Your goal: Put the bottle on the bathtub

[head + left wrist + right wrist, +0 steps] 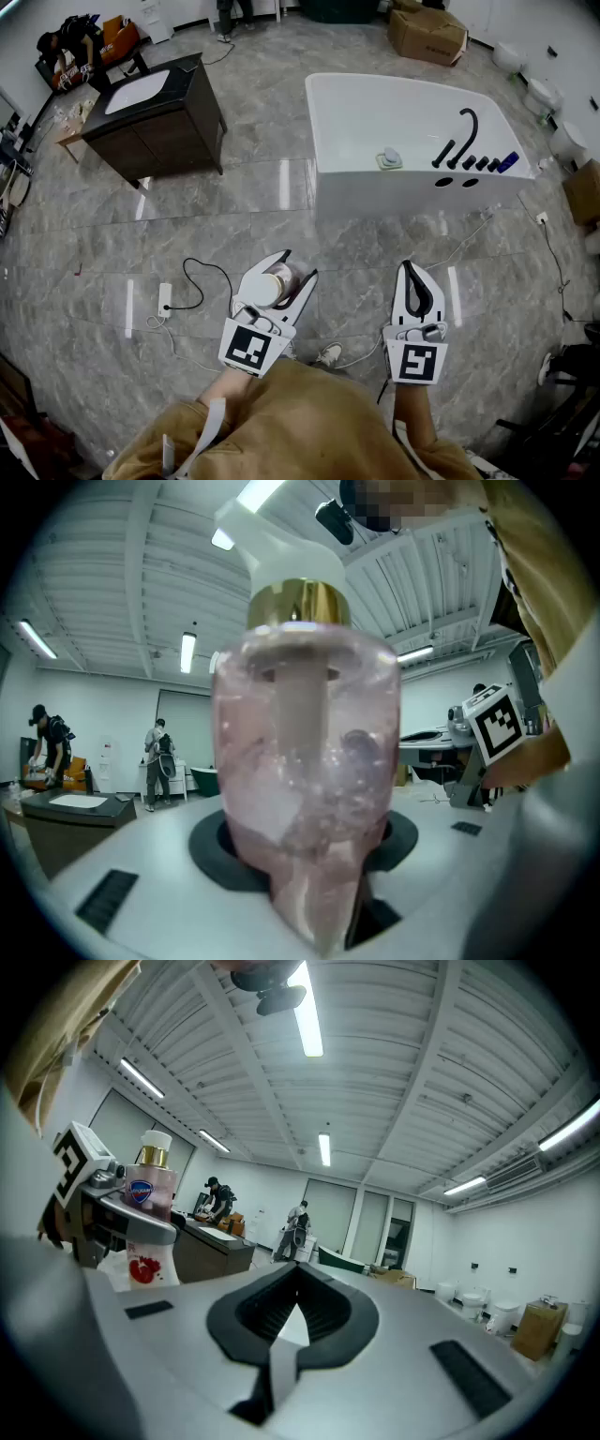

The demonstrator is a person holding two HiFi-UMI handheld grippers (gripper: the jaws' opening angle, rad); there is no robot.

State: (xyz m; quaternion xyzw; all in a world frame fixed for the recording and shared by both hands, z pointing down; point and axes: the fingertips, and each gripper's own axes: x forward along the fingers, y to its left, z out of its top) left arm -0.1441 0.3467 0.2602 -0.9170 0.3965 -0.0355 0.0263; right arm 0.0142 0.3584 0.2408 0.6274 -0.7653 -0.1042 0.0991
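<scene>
Now, landmark: we place everything from the white bathtub (394, 195), which stands on the grey marbled floor.
Bottle: our pump bottle (305, 789) is well short of the bathtub, out over the floor on the near side and left of it.
Bottle contents: a clear pinkish body with a dip tube showing inside; we cannot tell how full it is.
Left tool (298, 264): pinching the bottle's body between its jaws.
Right tool (409, 267): jaws pressed together, holding nothing, right of the bottle.
Bathtub contents: one small pale fitting (389, 159) on the tub floor.
Bathtub rim: a black faucet (466, 131) and a blue item (507, 161) at its right end.
Cabinet: a dark cabinet (164, 131) with a white basin (137, 91) stands far left of the bathtub.
</scene>
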